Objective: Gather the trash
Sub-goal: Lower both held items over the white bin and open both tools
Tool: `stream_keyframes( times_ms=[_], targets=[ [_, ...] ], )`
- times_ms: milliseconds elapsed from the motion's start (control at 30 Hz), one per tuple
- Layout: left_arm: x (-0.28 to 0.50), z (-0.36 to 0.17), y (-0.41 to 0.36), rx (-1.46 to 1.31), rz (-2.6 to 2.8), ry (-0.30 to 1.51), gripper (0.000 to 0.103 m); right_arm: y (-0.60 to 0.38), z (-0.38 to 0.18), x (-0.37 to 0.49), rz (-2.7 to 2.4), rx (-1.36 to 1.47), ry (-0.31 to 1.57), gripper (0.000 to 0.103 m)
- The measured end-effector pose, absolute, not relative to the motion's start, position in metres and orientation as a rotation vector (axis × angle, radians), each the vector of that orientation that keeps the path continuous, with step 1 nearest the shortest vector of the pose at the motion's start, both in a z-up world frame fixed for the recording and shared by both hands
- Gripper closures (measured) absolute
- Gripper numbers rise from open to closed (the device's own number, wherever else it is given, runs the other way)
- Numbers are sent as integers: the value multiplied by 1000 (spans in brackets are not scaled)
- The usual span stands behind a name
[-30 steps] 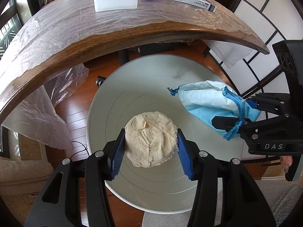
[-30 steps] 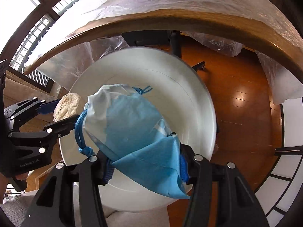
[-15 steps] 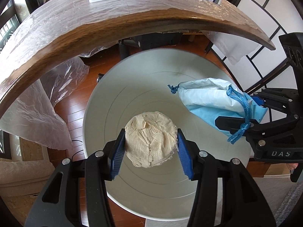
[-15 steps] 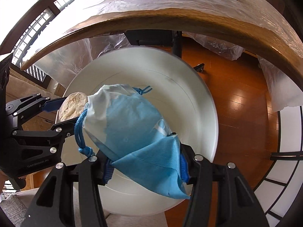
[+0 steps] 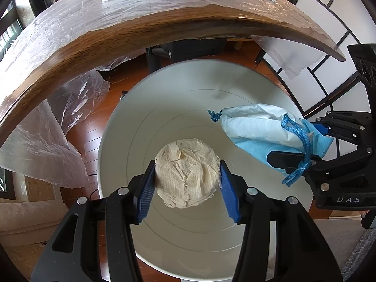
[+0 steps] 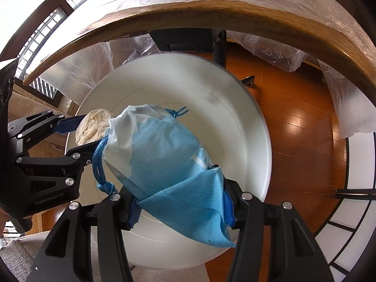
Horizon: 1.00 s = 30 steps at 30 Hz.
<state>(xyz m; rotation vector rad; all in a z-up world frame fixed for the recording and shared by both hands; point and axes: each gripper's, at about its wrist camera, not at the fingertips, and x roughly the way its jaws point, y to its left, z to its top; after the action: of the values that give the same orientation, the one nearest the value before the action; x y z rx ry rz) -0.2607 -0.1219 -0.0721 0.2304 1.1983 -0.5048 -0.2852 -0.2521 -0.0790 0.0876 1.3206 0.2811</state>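
We clamp a crumpled paper wad (image 5: 188, 179) in our left gripper (image 5: 186, 188), over the open white bin (image 5: 164, 122). Our right gripper (image 6: 181, 205) pinches a blue-and-white drawstring pouch (image 6: 162, 155), also above the bin. The pouch's long axis runs from our right fingers toward the far left, cord-tied mouth leading. The right fingers' pads are mostly hidden by cloth.

One paper wad (image 5: 188, 178), one drawstring bag (image 5: 263, 131), one bin (image 5: 164, 108).
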Motion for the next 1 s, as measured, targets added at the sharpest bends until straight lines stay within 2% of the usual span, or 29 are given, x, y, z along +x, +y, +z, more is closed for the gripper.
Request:
stream_keyframes(
  times_ms=[1000],
  targets=[
    [-251,-77,-130,270,-495,1212,50,-255,-85,-282,279,92,1344,50]
  ],
)
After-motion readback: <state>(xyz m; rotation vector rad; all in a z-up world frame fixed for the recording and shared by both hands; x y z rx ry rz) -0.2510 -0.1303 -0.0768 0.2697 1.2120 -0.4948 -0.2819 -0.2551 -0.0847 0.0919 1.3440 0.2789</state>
